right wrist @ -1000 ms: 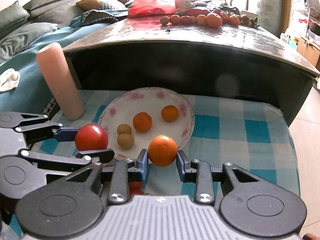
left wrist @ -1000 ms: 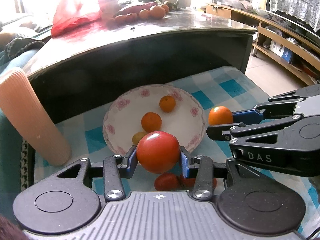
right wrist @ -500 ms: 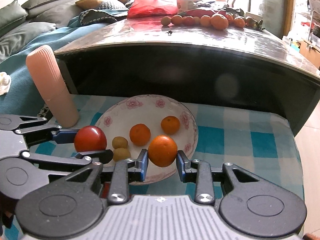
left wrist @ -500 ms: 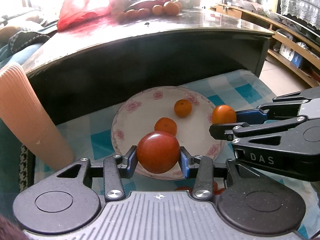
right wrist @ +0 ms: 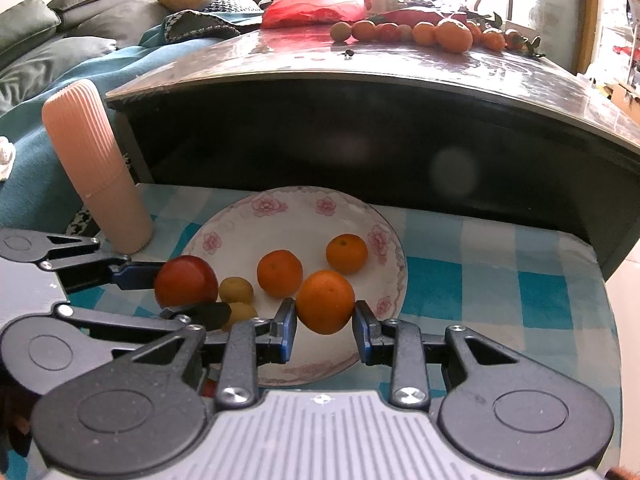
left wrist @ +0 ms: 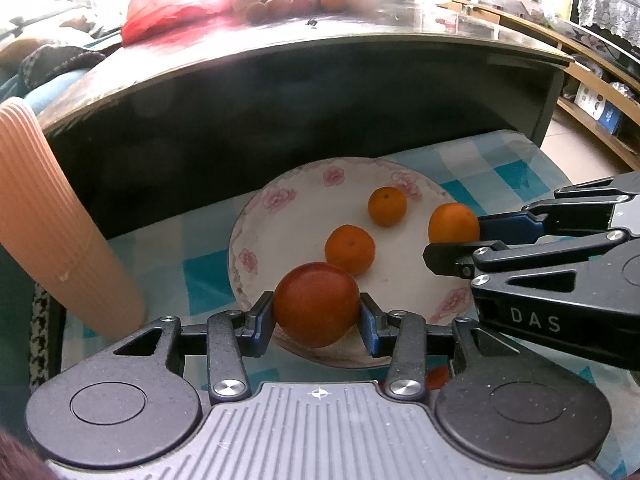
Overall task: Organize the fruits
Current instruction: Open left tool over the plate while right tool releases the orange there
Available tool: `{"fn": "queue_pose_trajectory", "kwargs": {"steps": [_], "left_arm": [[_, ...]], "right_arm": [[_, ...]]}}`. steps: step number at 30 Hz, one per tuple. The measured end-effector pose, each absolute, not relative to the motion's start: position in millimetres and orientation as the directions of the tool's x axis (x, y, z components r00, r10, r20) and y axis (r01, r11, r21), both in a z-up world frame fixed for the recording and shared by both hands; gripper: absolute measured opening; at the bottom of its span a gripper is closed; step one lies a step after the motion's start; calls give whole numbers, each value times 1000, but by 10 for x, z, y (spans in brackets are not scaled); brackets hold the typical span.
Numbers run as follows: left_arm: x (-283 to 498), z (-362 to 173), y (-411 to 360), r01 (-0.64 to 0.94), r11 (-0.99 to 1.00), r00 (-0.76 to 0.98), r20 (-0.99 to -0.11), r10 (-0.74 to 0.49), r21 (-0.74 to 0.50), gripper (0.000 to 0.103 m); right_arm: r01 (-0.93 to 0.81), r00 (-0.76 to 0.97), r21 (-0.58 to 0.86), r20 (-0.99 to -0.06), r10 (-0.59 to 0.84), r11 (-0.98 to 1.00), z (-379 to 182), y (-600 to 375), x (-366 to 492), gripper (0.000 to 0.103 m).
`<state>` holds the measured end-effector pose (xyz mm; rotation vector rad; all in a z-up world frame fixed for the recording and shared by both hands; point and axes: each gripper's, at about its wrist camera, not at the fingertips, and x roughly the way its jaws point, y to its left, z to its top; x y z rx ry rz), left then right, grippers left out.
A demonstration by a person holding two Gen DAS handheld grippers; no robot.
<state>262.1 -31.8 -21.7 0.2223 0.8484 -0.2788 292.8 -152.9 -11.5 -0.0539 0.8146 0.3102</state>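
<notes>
Oranges [right wrist: 279,278] crowd plate [right wrist: 224,232] beside ribbed cylinder [right wrist: 96,168].

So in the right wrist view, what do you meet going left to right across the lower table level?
Pink cylinder → tomato in the left gripper → small yellow fruit → orange on plate → held orange in the right gripper.

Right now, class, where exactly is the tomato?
The tomato is clamped in the left gripper, above the near-left edge of the flowered plate. In the right wrist view it sits left of two small yellow-green fruits.
</notes>
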Motion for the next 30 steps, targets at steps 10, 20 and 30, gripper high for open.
{"fn": "queue_pose_trajectory", "kwargs": {"steps": [10,20,30], "left_arm": [[2654,-223,-275,307,948,628,-766,-137,82,51],[2664,-206,-280,302,949,639,-758,-129,93,55],[2620,-117,-242,310,947,660,-736,-149,87,66]], "right_arm": [[-301,643,80,-719,264,950,-145,-1490,2971,47],[-295,648,83,-715,263,952,-151,-1503,2997,47],[-286,666,88,-697,265,954,-75,-1552,2991,48]]}}
